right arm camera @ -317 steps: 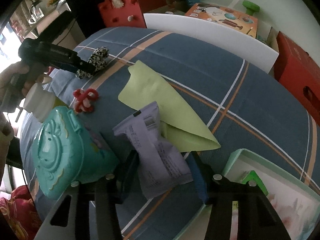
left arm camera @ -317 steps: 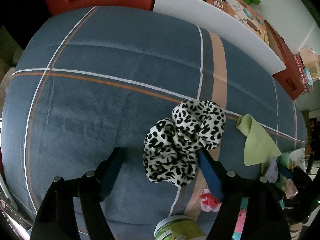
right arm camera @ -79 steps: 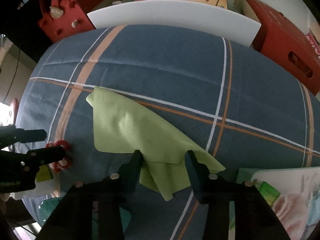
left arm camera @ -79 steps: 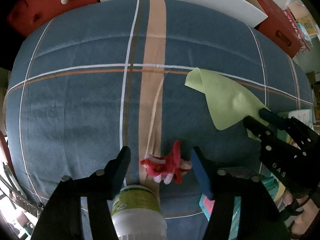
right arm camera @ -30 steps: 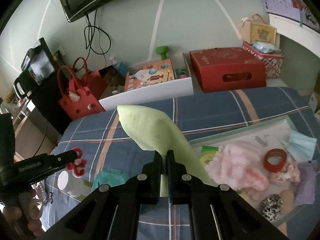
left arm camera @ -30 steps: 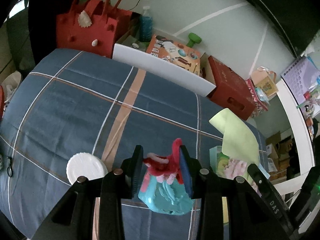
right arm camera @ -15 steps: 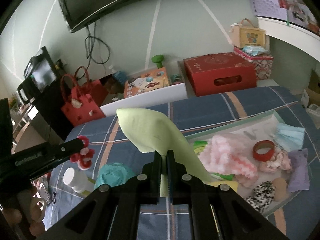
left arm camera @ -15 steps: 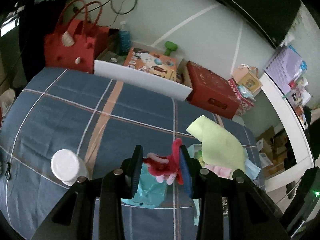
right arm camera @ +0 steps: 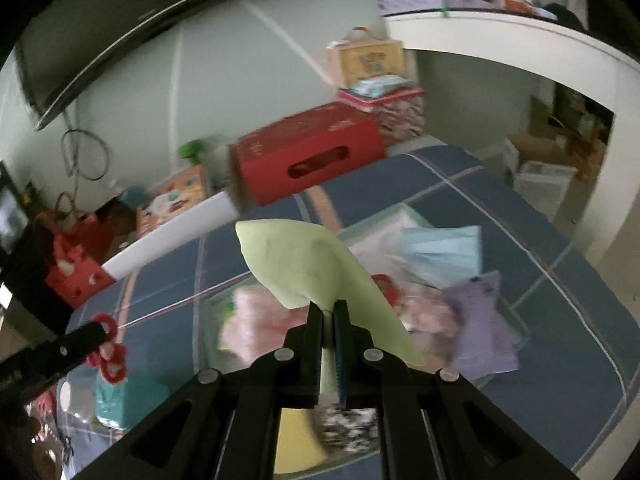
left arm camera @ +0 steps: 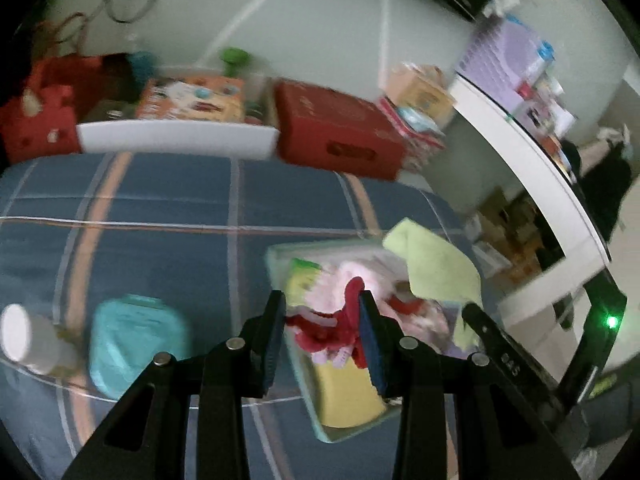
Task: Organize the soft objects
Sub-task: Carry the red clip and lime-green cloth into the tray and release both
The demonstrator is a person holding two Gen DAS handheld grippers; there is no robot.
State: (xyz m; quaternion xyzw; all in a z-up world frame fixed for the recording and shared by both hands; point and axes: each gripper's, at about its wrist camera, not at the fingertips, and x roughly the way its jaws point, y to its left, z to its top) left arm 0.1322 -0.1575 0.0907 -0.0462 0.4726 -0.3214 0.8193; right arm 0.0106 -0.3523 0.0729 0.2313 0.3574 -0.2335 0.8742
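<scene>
Change: both hands have swung across the bed, and the view now lies over the pale green tray (left arm camera: 276, 258) rather than the bare bedspread of a second ago.
Left gripper (left arm camera: 322, 320): jaws clamped on the red fuzzy loop toy (left arm camera: 334, 328), held just above the near end of the tray.
Right gripper (right arm camera: 329, 320): jaws pressed together on the lime-green cloth (right arm camera: 308, 268), which stands up over the tray's middle.
Meaning: both soft items look ready to be let go into the tray; neither is released yet.
Tray contents: pink fluffy item (right arm camera: 256, 316), blue face mask (right arm camera: 444, 248), purple cloth (right arm camera: 484, 328), leopard scrunchie (right arm camera: 348, 424); fairly full.
Edges: tray rim is low; the bed's edge falls away close beyond the tray's far side.
Open room: the plaid bedspread (left arm camera: 160, 200) is bare; the teal case (left arm camera: 136, 344) and white-capped bottle (left arm camera: 24, 336) sit near the tray.
</scene>
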